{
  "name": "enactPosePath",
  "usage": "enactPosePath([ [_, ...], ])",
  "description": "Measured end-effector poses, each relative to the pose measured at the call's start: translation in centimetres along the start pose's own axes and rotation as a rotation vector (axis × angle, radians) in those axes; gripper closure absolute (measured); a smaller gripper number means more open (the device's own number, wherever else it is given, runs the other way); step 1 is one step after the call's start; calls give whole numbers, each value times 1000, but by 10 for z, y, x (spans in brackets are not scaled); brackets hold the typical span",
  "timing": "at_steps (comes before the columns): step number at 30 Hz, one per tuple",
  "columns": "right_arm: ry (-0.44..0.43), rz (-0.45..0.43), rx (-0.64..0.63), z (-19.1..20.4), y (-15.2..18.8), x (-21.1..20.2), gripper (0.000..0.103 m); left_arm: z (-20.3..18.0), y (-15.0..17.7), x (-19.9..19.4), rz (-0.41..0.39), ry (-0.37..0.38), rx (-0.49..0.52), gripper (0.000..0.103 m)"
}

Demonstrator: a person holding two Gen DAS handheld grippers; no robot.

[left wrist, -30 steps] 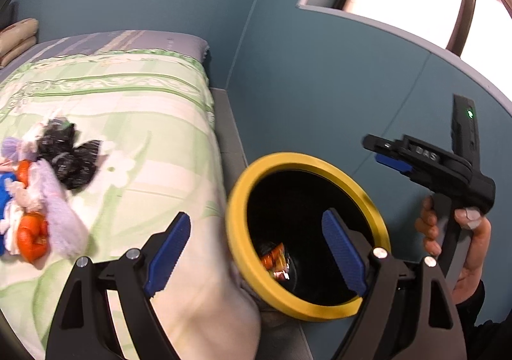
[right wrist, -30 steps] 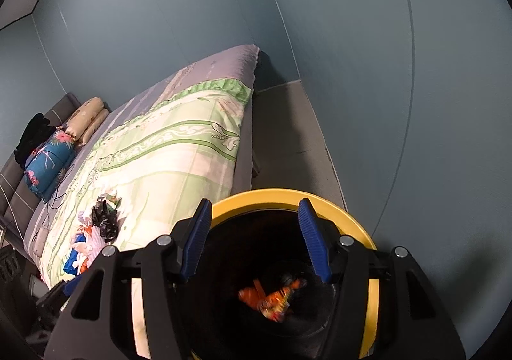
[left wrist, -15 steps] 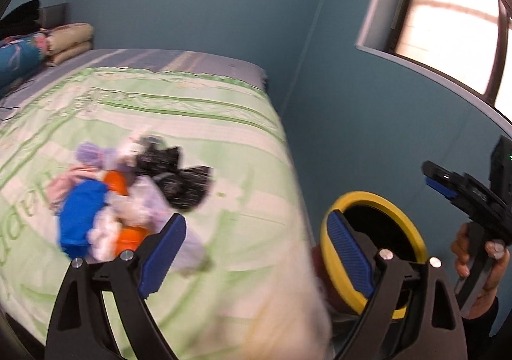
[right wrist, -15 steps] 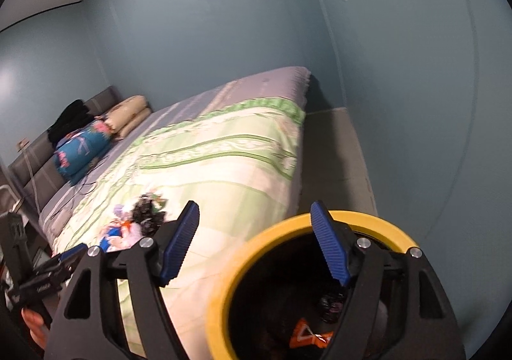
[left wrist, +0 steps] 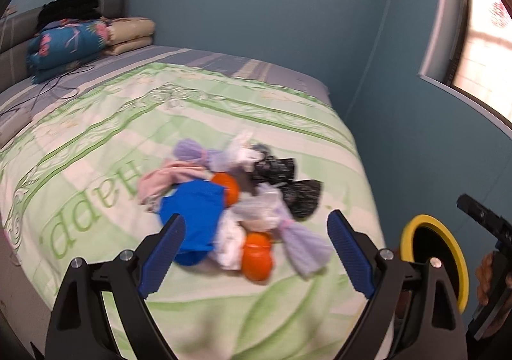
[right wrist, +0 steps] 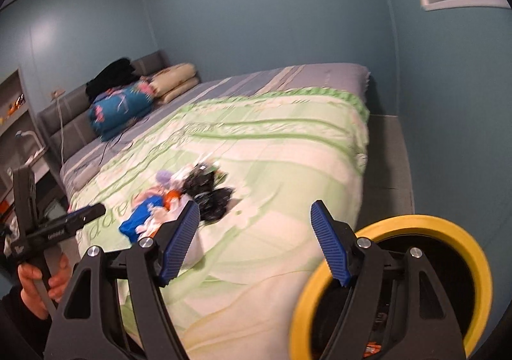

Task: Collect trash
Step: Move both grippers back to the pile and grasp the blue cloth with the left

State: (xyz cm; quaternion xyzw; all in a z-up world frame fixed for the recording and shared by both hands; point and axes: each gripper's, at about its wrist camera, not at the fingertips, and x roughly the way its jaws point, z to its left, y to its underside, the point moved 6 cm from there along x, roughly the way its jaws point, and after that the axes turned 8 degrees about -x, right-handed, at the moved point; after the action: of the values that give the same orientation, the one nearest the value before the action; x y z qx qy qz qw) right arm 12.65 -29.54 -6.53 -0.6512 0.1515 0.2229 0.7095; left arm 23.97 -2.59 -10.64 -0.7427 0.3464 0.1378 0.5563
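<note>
Left hand-held gripper (left wrist: 256, 248) wide open and empty above the trash pile (left wrist: 233, 206) near the bed's (left wrist: 96, 135) foot edge, right hand-held gripper (right wrist: 254, 241) open, empty, jaws lately widened, yellow-rimmed bin (right wrist: 416, 264) beside the bed

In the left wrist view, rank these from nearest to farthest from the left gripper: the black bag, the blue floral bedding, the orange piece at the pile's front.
From the left gripper:
1. Orange piece, front of the pile, between the fingers.
2. Black bag, the pile's far right.
3. Blue floral bedding, at the headboard, far left.
</note>
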Motion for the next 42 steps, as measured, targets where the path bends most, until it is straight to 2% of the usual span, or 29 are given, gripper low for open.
enactPosePath([
  [10, -69, 96, -87, 59, 17, 54, 35, 60, 7, 19, 31, -69, -67, 16],
  [19, -86, 176, -152, 89, 31, 103, 35, 88, 9, 57, 88, -104, -78, 16],
  [28, -68, 241, -198, 102, 39, 144, 35, 99, -2, 88, 112, -98, -125, 17],
  [41, -37, 310, -213, 105, 50, 181, 35, 97, -1, 125, 175, -77, -136, 17],
  [42, -34, 312, -212, 105, 51, 182, 35, 97, 0, 127, 181, -74, -139, 19],
])
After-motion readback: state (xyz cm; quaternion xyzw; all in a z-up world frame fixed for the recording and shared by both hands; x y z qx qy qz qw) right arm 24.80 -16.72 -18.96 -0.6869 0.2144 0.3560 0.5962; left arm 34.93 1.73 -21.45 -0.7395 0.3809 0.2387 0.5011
